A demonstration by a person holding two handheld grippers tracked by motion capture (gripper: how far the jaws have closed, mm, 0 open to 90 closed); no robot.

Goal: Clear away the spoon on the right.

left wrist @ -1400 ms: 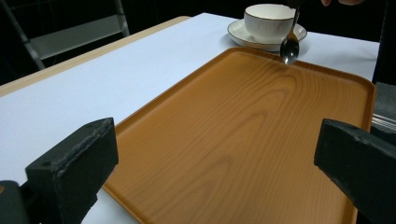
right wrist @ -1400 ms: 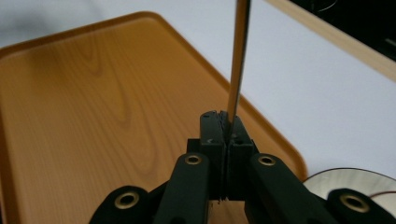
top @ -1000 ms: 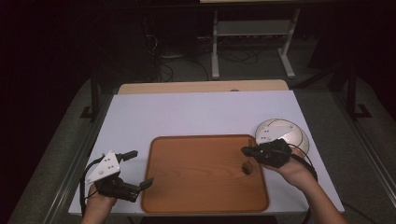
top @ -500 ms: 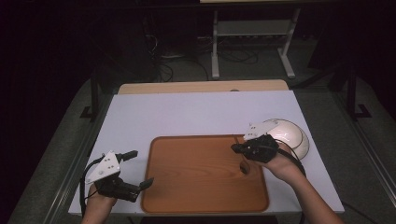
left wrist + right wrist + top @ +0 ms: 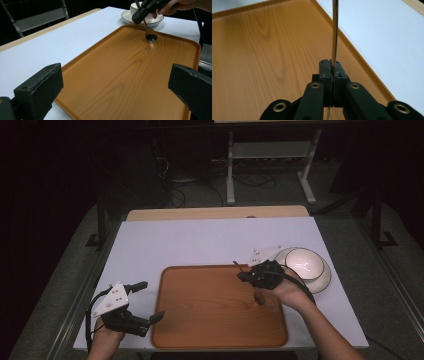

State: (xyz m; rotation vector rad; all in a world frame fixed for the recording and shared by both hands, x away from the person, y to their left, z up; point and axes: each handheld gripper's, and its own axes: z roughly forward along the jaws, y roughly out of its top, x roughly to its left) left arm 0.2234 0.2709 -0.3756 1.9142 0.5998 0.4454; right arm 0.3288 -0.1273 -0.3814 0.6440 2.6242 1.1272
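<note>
The right gripper (image 5: pixel 248 274) has its fingers pinched tight on the handle of a spoon (image 5: pixel 150 37), so the spoon is already in hand and its long axis is the thing to watch: the handle rises up and away past the fingers while the bowl hangs below them, low over the far right part of the tray (image 5: pixel 215 340). Whether the bowl touches the wood or hangs just clear of it I cannot tell. From those fingers the dish (image 5: pixel 306 264), a white bowl on a saucer, lies just behind and to the outer side, off the tray on the white surface (image 5: pixel 200 242); the tray floor lies straight beneath. The left gripper (image 5: pixel 145 301) sits well apart at the tray's near left corner, its 2 fingers spread wide and holding nothing, so the right hand (image 5: pixel 289 292) is by far the nearer to both spoon and dish. The left gripper view gives what the others do not: the spoon from the side, its dark shiny bowl down near the wood, with the dish just beyond the tray rim. The right gripper view shows the grip itself, the thin metal handle (image 5: pixel 334 32) clamped edge-on between the 2 closed fingers (image 5: pixel 324 68) and running out over the tray's edge. In the high view the hand covers much of the spoon.
</note>
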